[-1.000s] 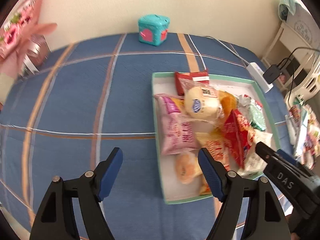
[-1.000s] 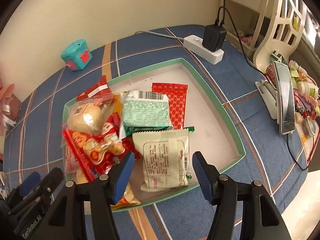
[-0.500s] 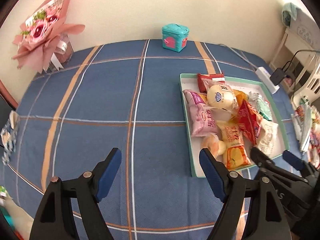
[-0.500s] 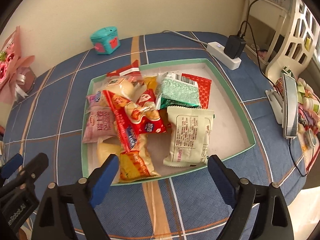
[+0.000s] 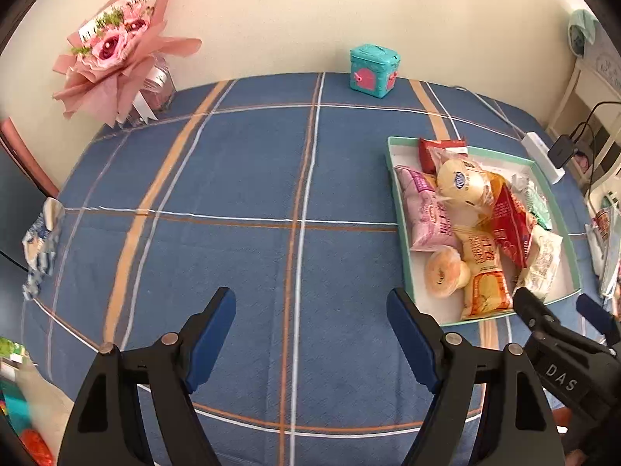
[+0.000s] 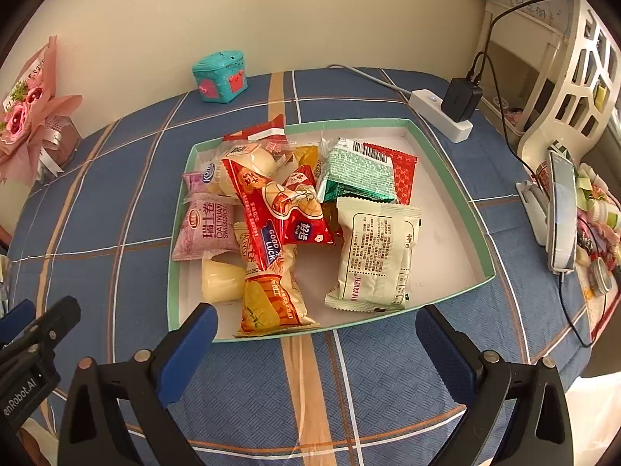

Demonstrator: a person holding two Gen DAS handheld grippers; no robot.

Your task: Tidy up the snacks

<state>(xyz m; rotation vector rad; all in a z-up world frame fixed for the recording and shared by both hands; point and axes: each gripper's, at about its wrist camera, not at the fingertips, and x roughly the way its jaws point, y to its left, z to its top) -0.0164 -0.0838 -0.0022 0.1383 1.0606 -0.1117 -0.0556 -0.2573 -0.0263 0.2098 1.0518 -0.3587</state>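
A: What is staying hidden?

B: The lower packets in the tray are lying buried under the top ones; the print is too small to read.

A: And the snacks?

B: Crinkly foil and plastic packets are sitting heaped in the shallow green-rimmed tray, toward the tablecloth's right edge.

A: The tongs?

B: The left gripper is hovering released, empty, over bare cloth; the right gripper is spreading wider, nothing between its jaws, at the tray's near rim.

Bright, even daylight; sharp centre, fisheye-bent edges.
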